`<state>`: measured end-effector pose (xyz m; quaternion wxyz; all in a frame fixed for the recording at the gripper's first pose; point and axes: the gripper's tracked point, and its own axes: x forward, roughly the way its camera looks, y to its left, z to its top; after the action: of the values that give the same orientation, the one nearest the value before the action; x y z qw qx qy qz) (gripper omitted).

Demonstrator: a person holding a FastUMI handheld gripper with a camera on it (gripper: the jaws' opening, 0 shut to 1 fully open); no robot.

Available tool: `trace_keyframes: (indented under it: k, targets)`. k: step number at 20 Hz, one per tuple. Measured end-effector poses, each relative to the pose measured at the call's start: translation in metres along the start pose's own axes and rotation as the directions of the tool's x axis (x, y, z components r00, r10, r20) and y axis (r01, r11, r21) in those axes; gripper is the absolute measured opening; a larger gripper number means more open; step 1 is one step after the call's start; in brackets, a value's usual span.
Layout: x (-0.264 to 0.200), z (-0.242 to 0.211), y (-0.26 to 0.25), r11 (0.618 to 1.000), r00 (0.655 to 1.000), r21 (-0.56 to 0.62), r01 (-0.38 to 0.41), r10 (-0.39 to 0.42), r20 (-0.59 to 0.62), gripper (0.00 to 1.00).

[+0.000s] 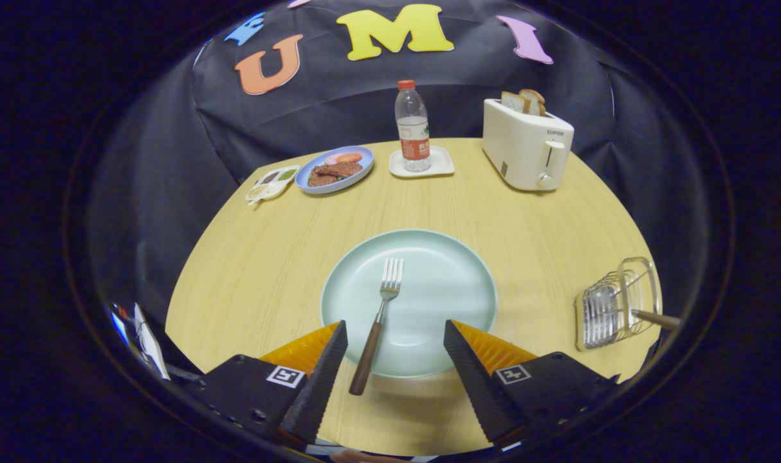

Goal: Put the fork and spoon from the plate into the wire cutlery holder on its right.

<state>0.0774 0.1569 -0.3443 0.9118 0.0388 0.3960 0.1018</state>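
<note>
On the pale plate [429,283] between your tool's fingers, the fork [377,321] lies lengthwise, tines far, brown handle near and jutting past the near rim. Your tool [395,337] hovers low, fingers spread wide, touching nothing. Far right on the table [249,270] stands the wire cutlery holder [612,305], a brown handle [657,317] protruding.

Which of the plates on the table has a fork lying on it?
The pale green plate just ahead of the open gripper carries the fork. The blue plate farther back carries food, and the small white dish holds a bottle.
</note>
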Motion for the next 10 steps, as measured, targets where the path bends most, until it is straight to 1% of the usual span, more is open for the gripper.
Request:
trace_keyframes:
  k: [1,4,6,7,8,9,10]
  targets:
    - [0.007,-0.006,0.004,1.000,1.000,0.014,0.011,-0.010,-0.017,0.83]
    - [0.023,-0.015,0.019,1.000,0.998,0.018,0.014,-0.013,-0.056,0.78]
    - [0.028,-0.013,0.022,1.000,0.998,0.001,0.024,-0.024,-0.059,0.72]
    - [0.032,-0.011,0.022,0.999,0.998,-0.005,0.033,-0.033,-0.056,0.67]
    - [0.034,-0.011,0.023,0.999,0.998,-0.007,0.036,-0.036,-0.056,0.66]
    - [0.033,-0.012,0.022,0.999,0.997,-0.009,0.046,-0.046,-0.063,0.62]
    - [0.035,-0.013,0.022,0.999,0.996,-0.006,0.050,-0.050,-0.070,0.60]
